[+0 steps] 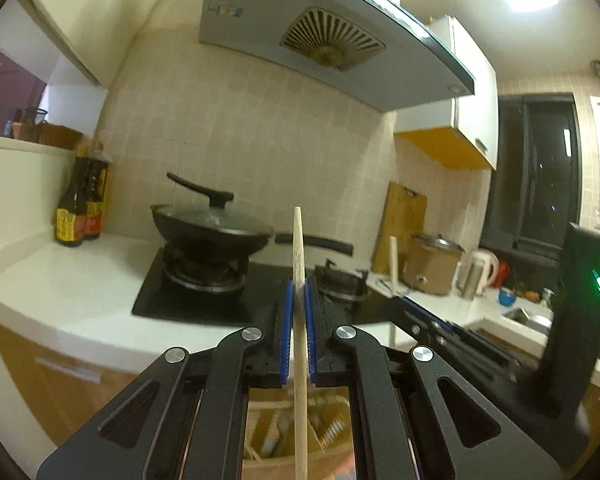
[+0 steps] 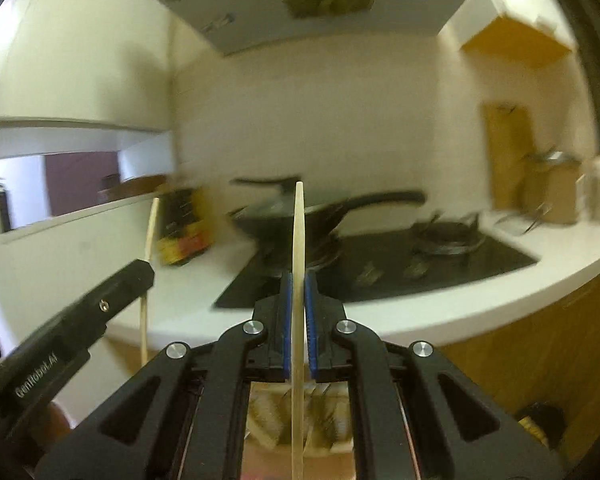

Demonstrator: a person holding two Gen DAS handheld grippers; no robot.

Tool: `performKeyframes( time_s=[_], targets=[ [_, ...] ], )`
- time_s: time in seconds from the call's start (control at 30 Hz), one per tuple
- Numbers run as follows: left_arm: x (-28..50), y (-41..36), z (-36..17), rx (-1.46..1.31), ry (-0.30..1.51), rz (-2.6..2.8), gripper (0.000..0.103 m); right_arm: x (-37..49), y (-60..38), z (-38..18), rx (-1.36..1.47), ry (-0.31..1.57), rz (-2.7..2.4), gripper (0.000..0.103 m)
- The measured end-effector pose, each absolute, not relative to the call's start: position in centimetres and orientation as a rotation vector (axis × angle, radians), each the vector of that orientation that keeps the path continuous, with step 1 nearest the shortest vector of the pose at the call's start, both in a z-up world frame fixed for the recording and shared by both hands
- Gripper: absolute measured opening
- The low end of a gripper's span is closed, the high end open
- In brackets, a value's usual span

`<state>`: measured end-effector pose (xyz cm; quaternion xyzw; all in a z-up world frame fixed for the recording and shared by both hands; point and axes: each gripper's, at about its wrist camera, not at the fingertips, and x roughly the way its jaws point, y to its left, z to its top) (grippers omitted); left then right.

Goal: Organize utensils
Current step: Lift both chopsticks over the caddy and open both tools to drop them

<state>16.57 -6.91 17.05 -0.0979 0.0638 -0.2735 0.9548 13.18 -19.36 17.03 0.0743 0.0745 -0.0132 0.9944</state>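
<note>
Left gripper [image 1: 299, 292]: blue pads clamped tight on a wooden chopstick [image 1: 299, 240], held upright, tip above the jaws, lower end running down out of frame. Right gripper [image 2: 299, 288]: likewise closed on a second chopstick [image 2: 299, 232], upright. Beyond, a black gas hob [image 1: 204, 296] set in a white counter [image 1: 60, 280]; lidded wok [image 1: 212, 228] on the far-left burner. Sauce bottles [image 1: 80, 208] far left, cutting board [image 1: 404, 224] far right.
</note>
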Motion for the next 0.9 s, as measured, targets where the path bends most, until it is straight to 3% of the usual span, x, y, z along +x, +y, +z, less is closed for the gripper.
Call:
performKeyframes(
  time_s=[0.3, 0.8, 0.9],
  targets=[
    [20.7, -5.9, 14.7, -0.325, 0.113, -0.529, 0.004, 14.4, -18.6, 15.1, 0.157, 0.002, -0.074, 0.004],
    [22.2, -6.1, 12.5, -0.335, 0.098, -0.444, 0.005, 17.0, -17.9, 11.9, 0.136, 0.067, -0.101, 0.004],
    [21.9, -5.2, 12.2, -0.337, 0.125, -0.456, 0.011, 16.5, -18.7, 12.1, 0.171, 0.111, -0.046, 0.006]
  ],
)
